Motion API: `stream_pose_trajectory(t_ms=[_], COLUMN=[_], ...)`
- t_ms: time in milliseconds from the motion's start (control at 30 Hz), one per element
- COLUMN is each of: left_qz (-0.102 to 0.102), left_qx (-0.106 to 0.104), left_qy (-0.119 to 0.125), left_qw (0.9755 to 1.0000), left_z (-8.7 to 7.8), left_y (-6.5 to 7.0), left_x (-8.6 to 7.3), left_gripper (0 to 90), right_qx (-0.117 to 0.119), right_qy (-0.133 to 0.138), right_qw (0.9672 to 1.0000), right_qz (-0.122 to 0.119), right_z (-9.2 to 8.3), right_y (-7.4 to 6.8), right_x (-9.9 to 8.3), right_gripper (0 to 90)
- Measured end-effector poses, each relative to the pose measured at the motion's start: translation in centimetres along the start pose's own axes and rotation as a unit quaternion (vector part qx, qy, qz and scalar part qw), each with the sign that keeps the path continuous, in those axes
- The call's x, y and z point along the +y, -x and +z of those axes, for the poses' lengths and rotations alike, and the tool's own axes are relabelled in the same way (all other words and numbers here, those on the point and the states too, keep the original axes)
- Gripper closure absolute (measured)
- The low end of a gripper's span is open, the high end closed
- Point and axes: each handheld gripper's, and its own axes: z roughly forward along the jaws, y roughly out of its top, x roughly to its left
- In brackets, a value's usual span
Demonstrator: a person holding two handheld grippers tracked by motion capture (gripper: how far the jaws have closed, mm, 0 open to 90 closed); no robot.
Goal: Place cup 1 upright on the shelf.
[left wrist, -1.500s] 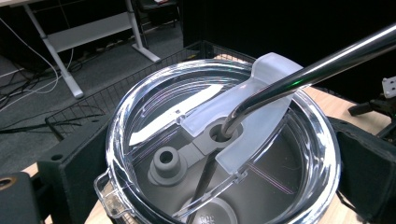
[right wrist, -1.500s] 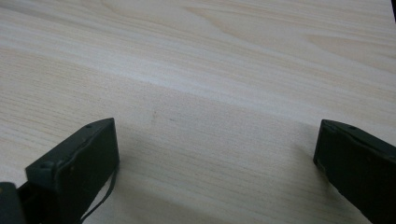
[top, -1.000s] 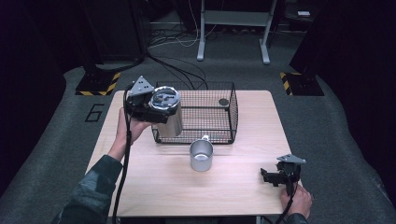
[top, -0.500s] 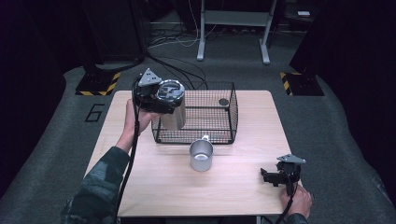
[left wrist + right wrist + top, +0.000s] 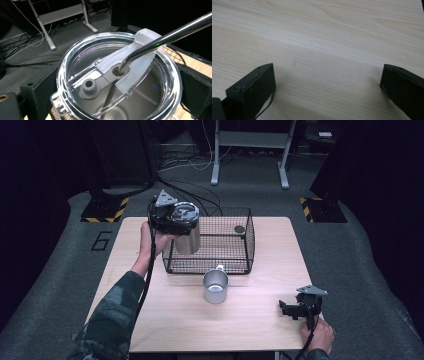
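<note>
Steel tumbler (image 5: 188, 236) with clear lid (image 5: 117, 82) and metal straw (image 5: 162, 37), upright above wire basket (image 5: 235, 262).

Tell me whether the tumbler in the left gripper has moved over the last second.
Yes. The tumbler, held in the left gripper, has travelled right and toward the far side, from beside the wire basket's left wall to over its left end.

Left claw (image 5: 175, 222) carries the steel tumbler with clear lid and metal straw (image 5: 187, 232) farther from the person and rightward, now over the black wire basket's (image 5: 247, 240) left end, the forearm stretched out further.
</note>
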Motion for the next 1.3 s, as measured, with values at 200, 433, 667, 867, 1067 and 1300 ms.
stream_pose_trajectory(t_ms=[200, 433, 667, 867, 1067, 1300], left_qz=[-0.004, -0.013, -0.018, -0.016, -0.024, -0.031], left_qx=[0.012, 0.024, 0.029, 0.033, 0.034, 0.043], left_qy=[-0.011, -0.015, -0.026, -0.046, -0.060, -0.078], left_qw=[0.9999, 0.9995, 0.9991, 0.9982, 0.9973, 0.9955], left_z=[1.5, 2.8, 4.2, 5.2, 6.2, 7.0], left_y=[-0.4, -0.5, -0.4, -0.3, -0.2, -0.2], left_x=[-0.4, -0.8, -1.3, -2.0, -2.8, -3.5], left_gripper=[4.0, 4.0, 4.0, 4.0, 4.0, 4.0], right_qx=[0.000, 0.000, 0.000, 0.000, 0.000, 0.000], right_qy=[0.000, 0.000, 0.000, 0.000, 0.000, -0.001], right_qw=[1.0000, 1.0000, 1.0000, 1.0000, 1.0000, 1.0000], right_qz=[0.000, 0.000, 0.000, 0.000, -0.001, -0.004], right_z=[0.0, 0.0, 0.0, 0.0, 0.0, 0.0], right_y=[0.0, 0.0, 0.0, 0.0, 0.0, 0.1], right_x=[0.0, 0.0, 0.0, 0.0, 0.0, 0.0], right_gripper=[0.0, 0.0, 0.0, 0.0, 0.0, 0.0])
